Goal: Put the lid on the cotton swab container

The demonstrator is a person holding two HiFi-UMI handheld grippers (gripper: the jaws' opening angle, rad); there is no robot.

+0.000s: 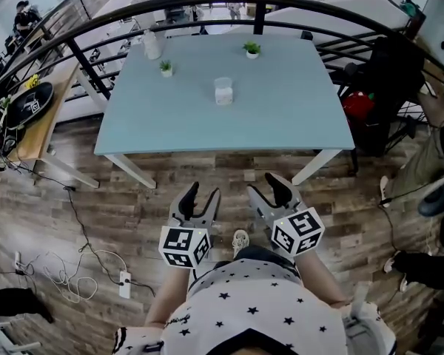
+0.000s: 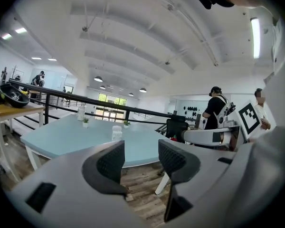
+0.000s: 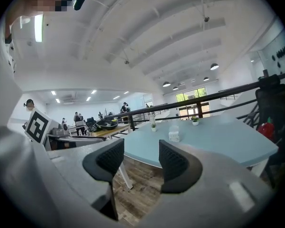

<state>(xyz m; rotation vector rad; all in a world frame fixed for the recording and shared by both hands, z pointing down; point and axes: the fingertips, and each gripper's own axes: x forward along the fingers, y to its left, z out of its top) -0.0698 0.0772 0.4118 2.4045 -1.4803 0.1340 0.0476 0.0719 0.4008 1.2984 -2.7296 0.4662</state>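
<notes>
The left gripper hangs over the wooden floor, short of the near edge of the pale blue table. In its own view its jaws stand spread with nothing between them, only floor and table edge showing through the gap. From it the cotton swab container lies ahead at about twelve o'clock, a shade toward one, well apart and past the table edge. In the left gripper view the container shows above the left jaw, at about eleven o'clock of the gap.

The container stands upright near the middle of the table with its long axis vertical, so it would be met from the side or from above. It is too small here to tell whether a lid already sits on it, and no loose lid can be made out beside it. Two small plants stand beyond it at about ten and one o'clock.

The right gripper is level with the left and also over the floor, its jaws likewise parted and empty. From it the container lies at about eleven o'clock; in its own view the container sits just above the right jaw. Both are about equally far short, but the left looks slightly better lined up, so the coming move is a forward reach over the table edge
</notes>
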